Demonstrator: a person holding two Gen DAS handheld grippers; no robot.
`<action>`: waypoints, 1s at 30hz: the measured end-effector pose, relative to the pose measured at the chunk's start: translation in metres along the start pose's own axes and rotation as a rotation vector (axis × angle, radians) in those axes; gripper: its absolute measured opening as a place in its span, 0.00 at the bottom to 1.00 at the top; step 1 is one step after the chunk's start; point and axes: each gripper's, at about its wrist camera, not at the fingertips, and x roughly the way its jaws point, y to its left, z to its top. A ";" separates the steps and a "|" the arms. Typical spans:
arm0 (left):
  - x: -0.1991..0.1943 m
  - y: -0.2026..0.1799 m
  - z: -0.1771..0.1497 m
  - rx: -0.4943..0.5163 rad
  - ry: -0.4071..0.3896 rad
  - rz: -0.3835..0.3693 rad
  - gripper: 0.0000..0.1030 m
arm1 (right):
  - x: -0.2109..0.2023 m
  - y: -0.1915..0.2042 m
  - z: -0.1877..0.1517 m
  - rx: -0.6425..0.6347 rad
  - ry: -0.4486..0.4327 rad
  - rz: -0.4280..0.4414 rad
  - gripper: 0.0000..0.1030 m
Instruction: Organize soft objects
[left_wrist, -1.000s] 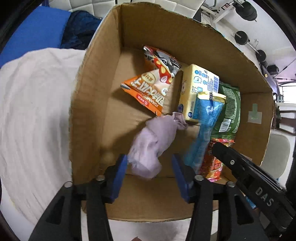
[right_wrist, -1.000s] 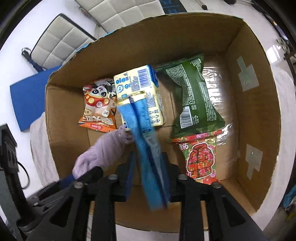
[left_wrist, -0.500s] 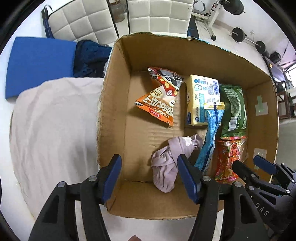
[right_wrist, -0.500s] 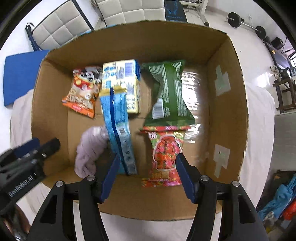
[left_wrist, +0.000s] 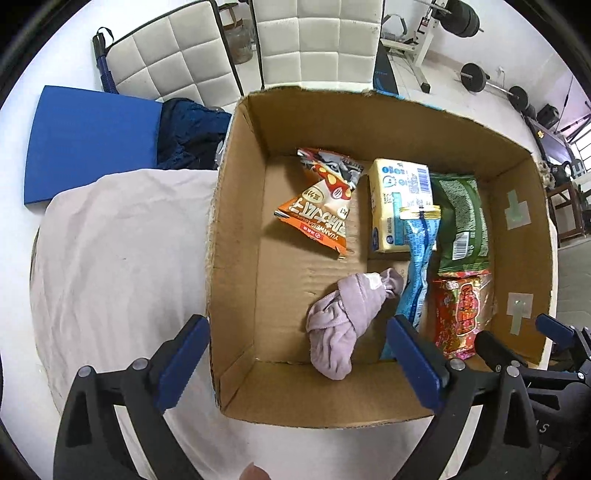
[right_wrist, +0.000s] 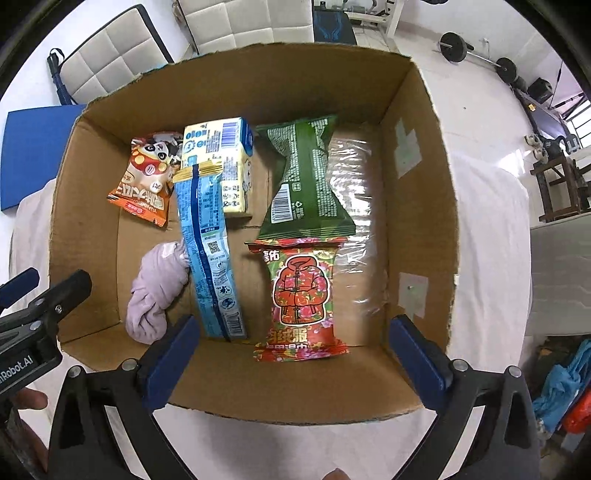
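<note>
Dropped lilac cloth (left_wrist: 343, 317) below hand-held gripper (left_wrist: 303, 362)

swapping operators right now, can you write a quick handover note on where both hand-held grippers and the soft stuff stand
Left hand-held gripper: open, empty, jaws just opened, hanging over the cardboard box.
Right hand-held gripper: open, empty, jaws just opened, over the same box.
In the box: lilac cloth bundle on the floor near the front wall, blue packet lying beside it with its top end on the yellow carton; orange panda snack bag, green packet and red packet also inside.
Done: cloth bundle and blue packet are released in the box.
Left: a dark blue garment lies outside, behind the box; whether it belongs to the job is unclear.
</note>
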 end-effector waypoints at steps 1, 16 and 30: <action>-0.004 -0.001 -0.001 0.001 -0.004 0.000 0.96 | -0.002 -0.001 -0.001 0.001 -0.004 -0.001 1.00; -0.141 -0.008 -0.075 0.010 -0.238 -0.040 0.96 | -0.126 -0.020 -0.074 0.003 -0.223 0.012 1.00; -0.277 -0.014 -0.161 -0.020 -0.439 -0.098 1.00 | -0.277 -0.041 -0.198 0.019 -0.390 0.066 1.00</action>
